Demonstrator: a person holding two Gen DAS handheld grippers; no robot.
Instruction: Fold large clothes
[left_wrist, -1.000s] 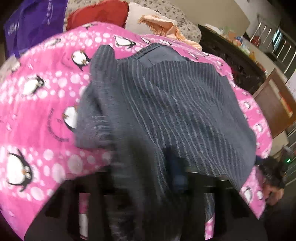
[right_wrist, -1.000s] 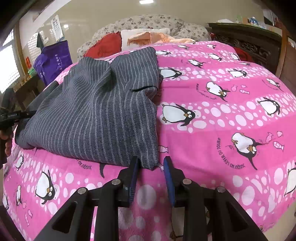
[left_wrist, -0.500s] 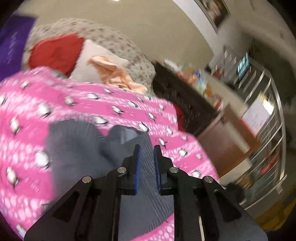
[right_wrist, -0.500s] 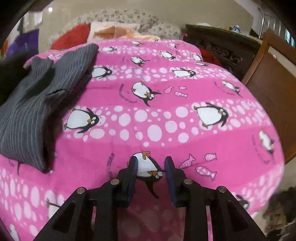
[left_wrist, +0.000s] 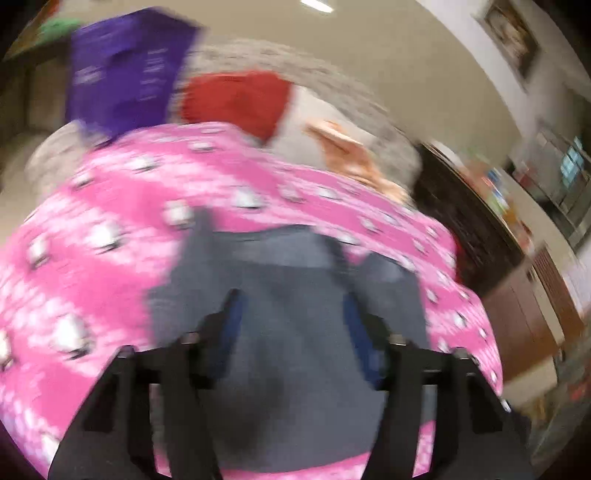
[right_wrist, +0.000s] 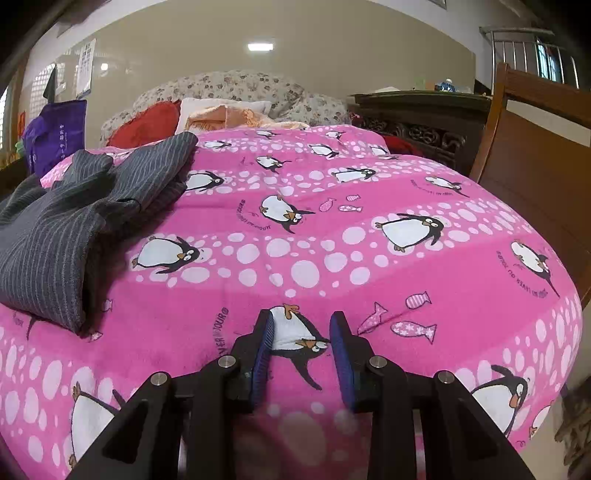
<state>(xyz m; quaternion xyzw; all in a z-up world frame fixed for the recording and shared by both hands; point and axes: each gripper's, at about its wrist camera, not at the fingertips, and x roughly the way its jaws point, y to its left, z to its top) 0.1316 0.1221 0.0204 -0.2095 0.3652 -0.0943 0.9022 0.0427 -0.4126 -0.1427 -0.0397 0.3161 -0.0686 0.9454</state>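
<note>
Left wrist view, blurred: left gripper (left_wrist: 291, 314) jaws just spread, empty, over grey striped garment (left_wrist: 295, 288) on pink blanket (left_wrist: 92, 258); right gripper (right_wrist: 301, 325) jaws parted, empty, garment at ten o'clock.

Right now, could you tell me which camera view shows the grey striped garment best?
The right wrist view: the grey striped garment is sharp there, its stripes and folded layers plain at the left on the pink penguin blanket. The left wrist view shows it closer, but blurred, a plain grey patch behind that gripper's fingers.

Beige wall (right_wrist: 295, 59), carved dark cabinet (right_wrist: 424, 114)
</note>
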